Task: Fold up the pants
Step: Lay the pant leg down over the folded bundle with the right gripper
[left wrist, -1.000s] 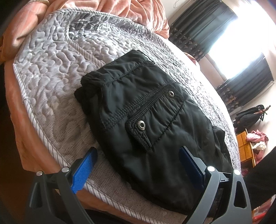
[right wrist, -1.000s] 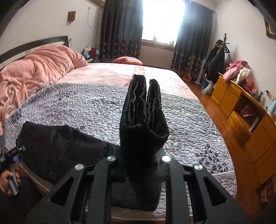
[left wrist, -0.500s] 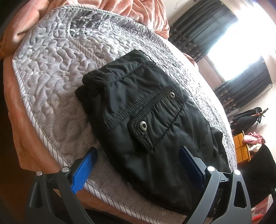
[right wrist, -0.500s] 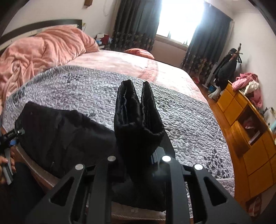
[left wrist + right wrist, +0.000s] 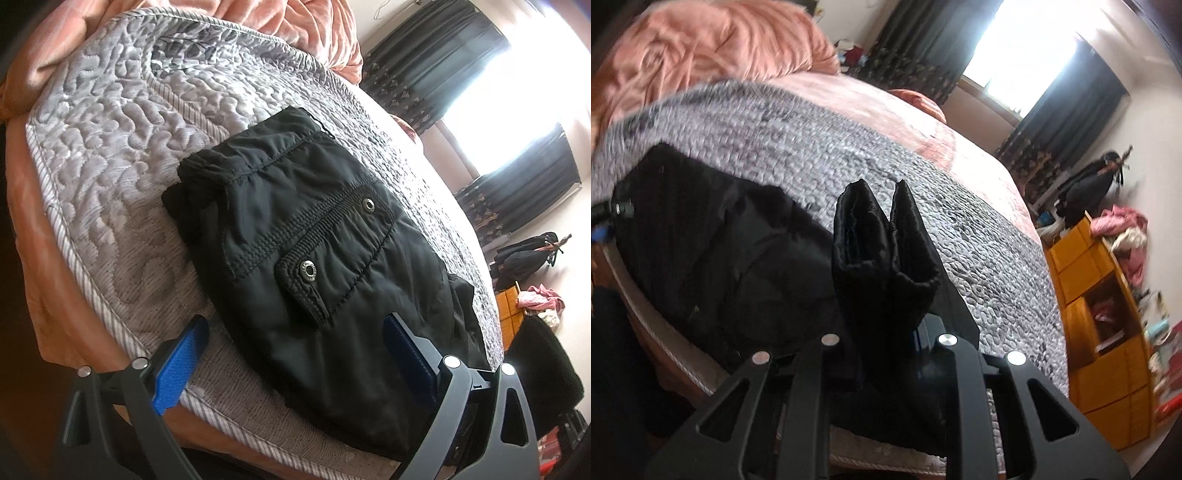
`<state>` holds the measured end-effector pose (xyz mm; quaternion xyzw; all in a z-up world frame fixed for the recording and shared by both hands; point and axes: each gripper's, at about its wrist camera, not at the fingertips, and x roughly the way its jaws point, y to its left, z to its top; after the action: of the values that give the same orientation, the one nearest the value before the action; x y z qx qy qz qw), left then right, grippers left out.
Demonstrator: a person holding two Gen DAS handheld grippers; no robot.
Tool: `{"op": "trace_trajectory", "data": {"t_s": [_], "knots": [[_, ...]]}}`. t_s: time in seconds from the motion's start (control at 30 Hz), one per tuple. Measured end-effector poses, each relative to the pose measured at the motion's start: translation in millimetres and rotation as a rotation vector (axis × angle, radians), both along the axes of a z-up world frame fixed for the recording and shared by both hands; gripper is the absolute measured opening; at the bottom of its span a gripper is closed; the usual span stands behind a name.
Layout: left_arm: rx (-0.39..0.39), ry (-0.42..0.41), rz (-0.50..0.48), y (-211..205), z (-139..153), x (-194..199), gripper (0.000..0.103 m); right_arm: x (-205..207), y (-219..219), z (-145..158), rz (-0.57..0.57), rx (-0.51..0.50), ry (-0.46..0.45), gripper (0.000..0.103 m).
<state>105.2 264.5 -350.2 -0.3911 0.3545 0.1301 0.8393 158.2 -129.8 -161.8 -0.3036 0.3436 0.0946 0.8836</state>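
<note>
Black pants lie on the grey quilted bedspread, waistband end and a snap pocket toward me. My left gripper is open, its blue pads straddling the near edge of the pants without touching them. In the right wrist view the right gripper is shut on the pants' leg cuffs, which stick up between the fingers above the bed. The rest of the pants lies to the left on the bedspread.
A pink duvet is heaped at the head of the bed. An orange dresser with clothes on it stands at the right. Dark curtains frame a bright window. The bed's edge runs near my left gripper.
The right gripper has swung left and tilted with the cuffs in it, bringing them closer to the waist end. The left gripper has barely shifted.
</note>
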Motion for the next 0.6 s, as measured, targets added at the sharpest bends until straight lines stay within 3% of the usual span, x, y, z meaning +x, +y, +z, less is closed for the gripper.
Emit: {"op": "trace_trajectory", "data": {"t_s": [0.33, 0.6], "knots": [[-0.011, -0.005, 0.002, 2, -1, -2, 0.096, -14, 53, -71, 0.083, -0.331, -0.055, 0.017], [-0.014, -0.004, 0.003, 4, -1, -4, 0.096, -20, 76, -114, 0.134, -0.440, -0.055, 0.017]]}}
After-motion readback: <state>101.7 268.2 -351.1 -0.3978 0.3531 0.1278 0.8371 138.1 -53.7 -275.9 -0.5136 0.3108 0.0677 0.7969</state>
